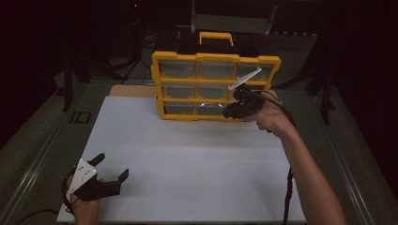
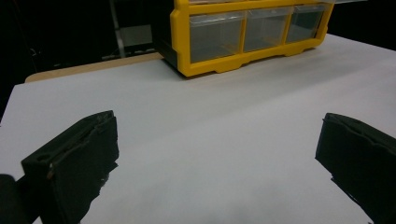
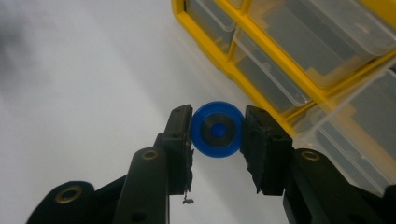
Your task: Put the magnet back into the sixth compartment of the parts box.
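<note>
A yellow organizer [image 1: 213, 84] with clear drawers stands upright at the back of the white table [image 1: 187, 159]. My right gripper [image 1: 234, 108] hovers in front of its lower right drawers. In the right gripper view my right gripper [image 3: 217, 130] is shut on a round blue disc [image 3: 217, 129] with a grey centre, held above the table beside the yellow organizer [image 3: 261, 88]. One clear drawer [image 3: 355, 126] at the right stands pulled out. My left gripper [image 1: 110, 168] rests at the table's near left corner, open, with nothing between its jaws [image 2: 219, 154].
The organizer's black body and yellow handle [image 1: 216, 37] rise behind its drawer face. A wooden board edge [image 1: 133, 90] shows beyond the white sheet. Dark floor and stands surround the table. A cable [image 1: 287, 197] hangs under the right forearm.
</note>
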### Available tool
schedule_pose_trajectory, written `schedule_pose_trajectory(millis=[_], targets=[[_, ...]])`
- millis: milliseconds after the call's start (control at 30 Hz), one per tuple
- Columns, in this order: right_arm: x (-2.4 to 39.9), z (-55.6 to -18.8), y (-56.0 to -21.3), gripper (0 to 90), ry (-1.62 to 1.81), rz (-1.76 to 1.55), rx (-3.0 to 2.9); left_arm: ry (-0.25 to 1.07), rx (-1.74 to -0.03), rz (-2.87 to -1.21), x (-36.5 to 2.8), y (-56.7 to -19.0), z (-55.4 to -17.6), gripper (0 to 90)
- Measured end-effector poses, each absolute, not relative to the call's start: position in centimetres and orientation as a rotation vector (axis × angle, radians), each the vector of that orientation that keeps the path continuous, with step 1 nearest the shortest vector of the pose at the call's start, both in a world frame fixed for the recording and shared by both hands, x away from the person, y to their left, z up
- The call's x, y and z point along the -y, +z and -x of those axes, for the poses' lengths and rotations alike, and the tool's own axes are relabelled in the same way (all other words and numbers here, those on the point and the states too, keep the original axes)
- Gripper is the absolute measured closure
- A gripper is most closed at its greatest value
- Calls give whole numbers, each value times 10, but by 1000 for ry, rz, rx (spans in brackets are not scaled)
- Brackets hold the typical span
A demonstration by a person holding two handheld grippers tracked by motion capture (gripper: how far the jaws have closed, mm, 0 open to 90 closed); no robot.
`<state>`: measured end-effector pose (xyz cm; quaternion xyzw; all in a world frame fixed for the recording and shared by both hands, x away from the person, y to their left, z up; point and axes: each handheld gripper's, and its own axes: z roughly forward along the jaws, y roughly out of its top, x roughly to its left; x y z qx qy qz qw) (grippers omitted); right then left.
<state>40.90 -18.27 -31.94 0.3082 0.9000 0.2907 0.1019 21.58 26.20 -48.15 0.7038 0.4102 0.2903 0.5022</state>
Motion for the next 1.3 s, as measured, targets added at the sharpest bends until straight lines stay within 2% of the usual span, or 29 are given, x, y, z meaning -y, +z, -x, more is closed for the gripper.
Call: schedule_pose_trajectory(millis=[1300], targets=[[206,-432,-298,630,845,-1058,-2566,698,-991,-1703,-262,-482,-216,0]])
